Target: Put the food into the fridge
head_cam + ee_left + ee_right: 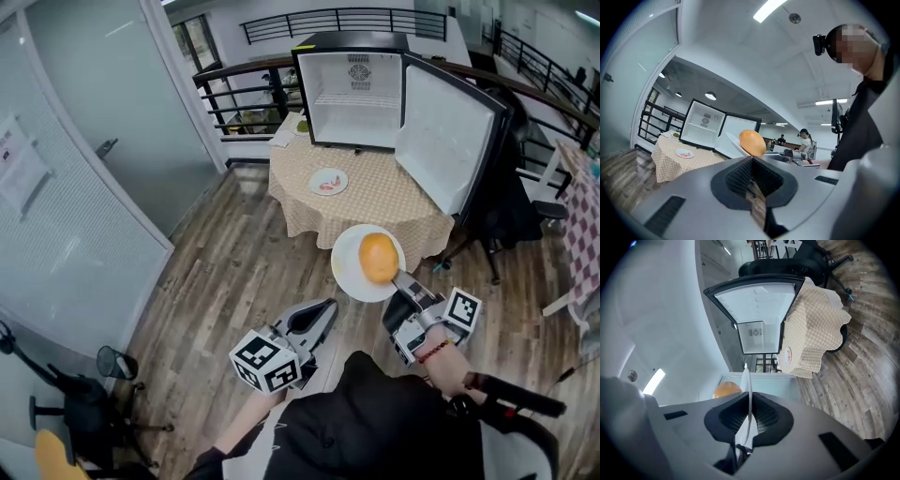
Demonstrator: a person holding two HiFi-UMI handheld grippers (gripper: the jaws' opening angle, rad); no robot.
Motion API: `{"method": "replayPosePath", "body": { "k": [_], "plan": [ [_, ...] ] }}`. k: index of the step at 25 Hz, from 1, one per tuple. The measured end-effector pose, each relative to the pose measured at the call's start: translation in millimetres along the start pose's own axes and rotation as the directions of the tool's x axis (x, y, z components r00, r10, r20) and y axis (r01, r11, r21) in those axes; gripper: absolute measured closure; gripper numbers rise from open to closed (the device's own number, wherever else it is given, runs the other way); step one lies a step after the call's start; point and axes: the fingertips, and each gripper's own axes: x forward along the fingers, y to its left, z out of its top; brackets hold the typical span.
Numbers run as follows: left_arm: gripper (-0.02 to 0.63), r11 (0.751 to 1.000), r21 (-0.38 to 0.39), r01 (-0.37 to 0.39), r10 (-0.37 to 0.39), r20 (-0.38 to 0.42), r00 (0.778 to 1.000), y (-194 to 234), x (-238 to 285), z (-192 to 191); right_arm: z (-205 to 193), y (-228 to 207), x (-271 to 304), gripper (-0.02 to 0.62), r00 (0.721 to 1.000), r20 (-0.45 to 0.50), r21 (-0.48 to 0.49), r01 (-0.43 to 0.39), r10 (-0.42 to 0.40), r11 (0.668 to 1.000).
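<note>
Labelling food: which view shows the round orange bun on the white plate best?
Head view: the round orange bun is seen whole from above, sitting on the white plate. The left gripper view shows the bun small and from the side. The right gripper view shows only part of it, above the jaws.

Bright, even light; fisheye-warped edges

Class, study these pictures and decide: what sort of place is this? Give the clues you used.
Probably an office or lab, not a home kitchen: a frosted glass partition, a metal railing and a black office chair beside the table with the mini fridge.
</note>
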Motion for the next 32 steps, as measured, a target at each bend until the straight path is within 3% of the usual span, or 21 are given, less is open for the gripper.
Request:
{"method": "replayPosePath", "body": {
  "k": [3,7,15,22,26,32],
  "plan": [
    [0.592,0.999,-0.029,-0.025,0.026,0.011,1.000,27,15,6,15,-6,21,0.571,1.000,0.020,-0.018,0.025,-0.024,1.000],
    [0.592,1.000,-0.006,-0.029,0.029,-0.029,0.999,45,38,17,38,-15,39,0.571,0.992,0.091,-0.019,0.085,-0.083,0.996],
    [0.592,0.999,0.028,-0.028,0.028,-0.028,0.999,68,61,31,75,-16,71,0.571,0.988,0.145,-0.023,0.065,-0.061,0.998],
    [0.591,0.998,0.035,-0.047,0.047,0.020,0.999,81,51,47,72,12,82,0.571,0.989,0.146,-0.059,-0.010,0.019,0.998],
    [0.591,0.999,0.030,-0.015,0.014,0.047,0.999,89,59,54,72,19,84,0.571,0.989,0.147,-0.105,-0.011,0.026,0.994],
    [0.592,0.999,0.016,0.043,-0.044,0.083,0.996,129,97,55,93,-5,99,0.571,0.978,0.205,-0.114,0.060,-0.036,0.992]
  ]
}}
